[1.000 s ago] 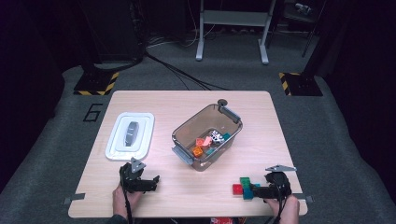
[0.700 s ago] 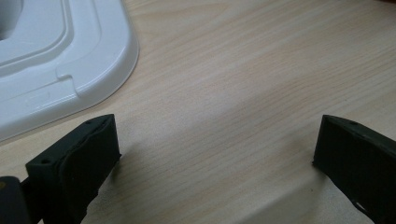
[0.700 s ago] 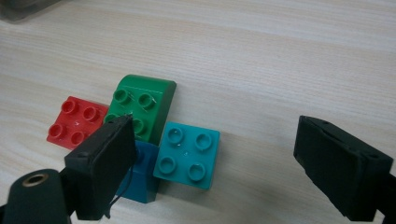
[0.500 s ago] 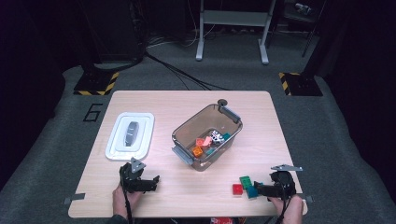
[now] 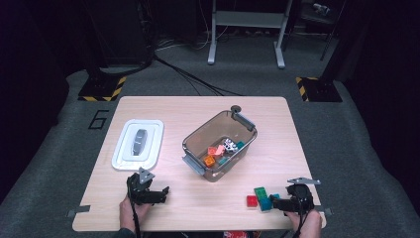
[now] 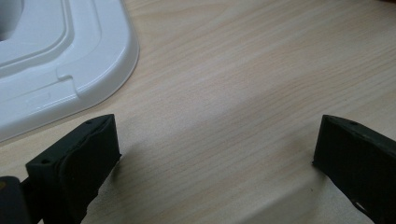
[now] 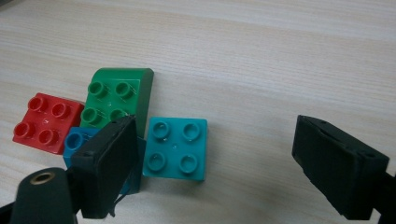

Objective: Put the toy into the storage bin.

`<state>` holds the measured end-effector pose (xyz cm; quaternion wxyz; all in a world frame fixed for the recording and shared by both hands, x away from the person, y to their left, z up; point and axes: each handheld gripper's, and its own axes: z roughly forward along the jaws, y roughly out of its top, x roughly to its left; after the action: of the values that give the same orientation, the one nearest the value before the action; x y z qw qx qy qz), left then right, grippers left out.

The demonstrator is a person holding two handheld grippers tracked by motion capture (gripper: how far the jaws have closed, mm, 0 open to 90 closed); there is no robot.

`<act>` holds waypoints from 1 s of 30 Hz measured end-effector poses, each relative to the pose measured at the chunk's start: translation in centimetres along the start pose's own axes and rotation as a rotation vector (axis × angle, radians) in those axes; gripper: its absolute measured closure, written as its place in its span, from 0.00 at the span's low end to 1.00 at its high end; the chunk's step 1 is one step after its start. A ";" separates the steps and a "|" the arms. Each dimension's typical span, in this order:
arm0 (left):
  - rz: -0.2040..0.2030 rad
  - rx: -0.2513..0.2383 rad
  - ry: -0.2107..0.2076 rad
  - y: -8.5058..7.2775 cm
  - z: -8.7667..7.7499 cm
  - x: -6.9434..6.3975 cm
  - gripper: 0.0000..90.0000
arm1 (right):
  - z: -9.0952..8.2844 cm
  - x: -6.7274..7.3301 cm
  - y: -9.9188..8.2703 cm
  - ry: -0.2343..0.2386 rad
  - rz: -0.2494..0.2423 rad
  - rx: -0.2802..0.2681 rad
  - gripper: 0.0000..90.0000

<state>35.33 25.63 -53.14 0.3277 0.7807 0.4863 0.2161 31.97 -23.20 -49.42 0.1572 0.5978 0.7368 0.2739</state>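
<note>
Near the table's front right corner lies a cluster of bricks: a green brick (image 5: 260, 192) (image 7: 116, 99), a red brick (image 5: 252, 201) (image 7: 44, 121) and a teal brick (image 5: 267, 204) (image 7: 175, 148). A blue brick (image 7: 74, 140) is partly hidden behind a jaw. My right gripper (image 5: 280, 201) (image 7: 215, 140) is open just right of the cluster. The teal brick lies between its jaws, close to the left one, and no pad presses on it. My left gripper (image 5: 159, 192) (image 7: 215, 135) is open over bare wood at the front left.
A clear plastic box (image 5: 198, 135) with several small bricks inside stands at the table's middle. Its white lid (image 5: 154, 144) (image 6: 56, 60) lies flat to the left, just beyond my left gripper. The table's front edge (image 5: 198, 229) runs close under both hands.
</note>
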 end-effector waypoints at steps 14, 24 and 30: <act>0.000 0.000 0.001 0.0 0.0 0.0 0.00 | 0.2 0.3 -0.1 -0.030 0.002 0.040 0.64; 0.000 -0.002 0.001 0.0 0.0 0.0 0.00 | 0.1 0.2 0.3 -0.025 -0.006 0.005 0.65; 0.004 -0.001 0.001 0.0 0.0 0.0 0.00 | -0.1 0.5 1.3 -0.009 -0.005 -0.018 0.65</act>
<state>35.32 25.61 -53.13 0.3274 0.7815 0.4847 0.2171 32.81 -22.61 -48.50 0.1666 0.5956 0.7353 0.2773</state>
